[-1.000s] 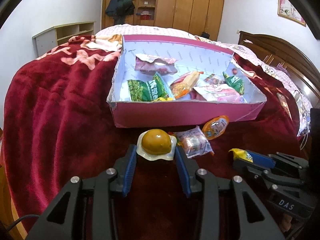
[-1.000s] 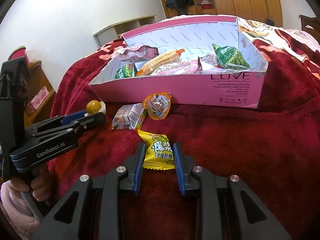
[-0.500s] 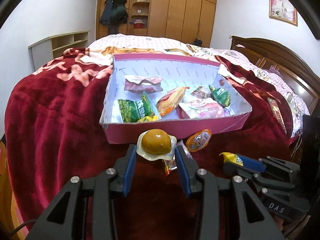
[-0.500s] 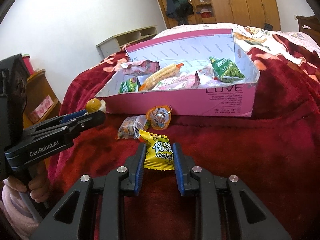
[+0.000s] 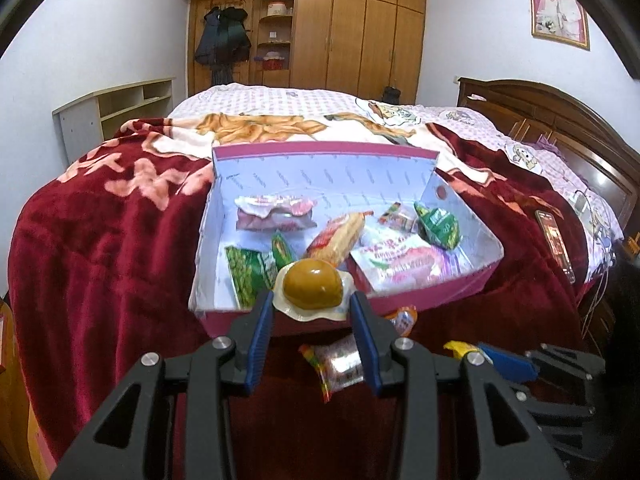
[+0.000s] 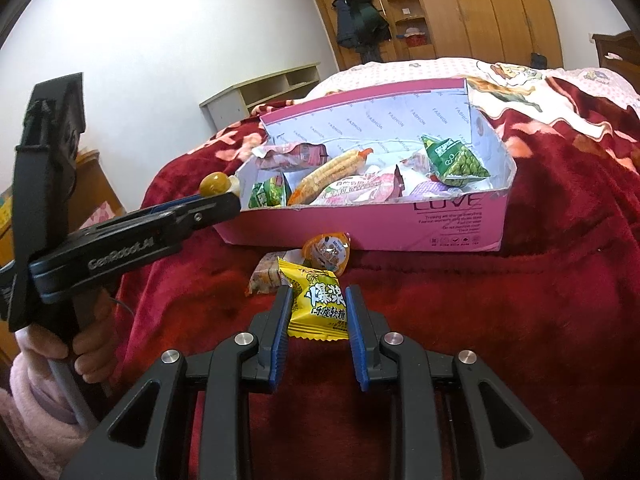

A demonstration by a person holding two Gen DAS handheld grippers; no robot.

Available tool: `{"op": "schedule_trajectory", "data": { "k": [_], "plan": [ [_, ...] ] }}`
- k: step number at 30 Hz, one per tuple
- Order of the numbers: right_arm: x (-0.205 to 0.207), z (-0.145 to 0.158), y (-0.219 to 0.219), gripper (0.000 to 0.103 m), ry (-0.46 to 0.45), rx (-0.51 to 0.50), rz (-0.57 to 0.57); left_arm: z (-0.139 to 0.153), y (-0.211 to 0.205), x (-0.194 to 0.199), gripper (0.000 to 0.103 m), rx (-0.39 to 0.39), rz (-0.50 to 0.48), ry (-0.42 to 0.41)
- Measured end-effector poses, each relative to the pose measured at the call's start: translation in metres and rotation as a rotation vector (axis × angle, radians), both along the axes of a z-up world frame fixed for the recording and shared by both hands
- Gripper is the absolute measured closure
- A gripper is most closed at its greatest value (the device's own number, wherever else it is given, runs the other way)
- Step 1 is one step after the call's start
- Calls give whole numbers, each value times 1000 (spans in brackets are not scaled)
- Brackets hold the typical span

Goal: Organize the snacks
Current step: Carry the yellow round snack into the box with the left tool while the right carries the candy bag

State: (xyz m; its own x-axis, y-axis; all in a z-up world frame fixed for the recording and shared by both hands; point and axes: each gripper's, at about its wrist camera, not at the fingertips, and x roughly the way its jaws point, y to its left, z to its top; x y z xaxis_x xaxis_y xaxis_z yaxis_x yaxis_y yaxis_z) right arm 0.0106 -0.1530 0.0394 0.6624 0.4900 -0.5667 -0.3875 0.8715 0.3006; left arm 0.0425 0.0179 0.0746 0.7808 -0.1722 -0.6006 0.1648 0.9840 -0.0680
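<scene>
Snacks mid-sorting: left gripper (image 5: pixel 313 322), jaws clamped on a brown jelly cup (image 5: pixel 313 290), holds it above the near wall of the pink box (image 5: pixel 436 300) for dropping in, while right gripper (image 6: pixel 316 322) pinches a yellow candy packet (image 6: pixel 320 308) at the box's 6 o'clock, over a red blanket (image 6: pixel 540 320) on a bed before a wooden wardrobe (image 5: pixel 352 40).

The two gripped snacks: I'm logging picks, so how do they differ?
The left gripper holds a domed brown jelly cup raised by the pink box; the right gripper holds a flat yellow candy packet low over the red blanket. Both are clamped between blue pads.
</scene>
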Motion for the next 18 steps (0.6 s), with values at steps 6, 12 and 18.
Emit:
{"op": "schedule_trajectory", "data": {
  "k": [6, 12, 18],
  "plan": [
    [0, 7, -6, 75, -18, 2, -18, -1, -1, 15, 62, -9, 13, -2],
    [2, 10, -9, 75, -20, 2, -26, -6, -2, 30, 62, -5, 27, 2],
    [5, 20, -13, 75, -42, -6, -37, -7, -5, 40, 62, 5, 30, -13]
  ]
}}
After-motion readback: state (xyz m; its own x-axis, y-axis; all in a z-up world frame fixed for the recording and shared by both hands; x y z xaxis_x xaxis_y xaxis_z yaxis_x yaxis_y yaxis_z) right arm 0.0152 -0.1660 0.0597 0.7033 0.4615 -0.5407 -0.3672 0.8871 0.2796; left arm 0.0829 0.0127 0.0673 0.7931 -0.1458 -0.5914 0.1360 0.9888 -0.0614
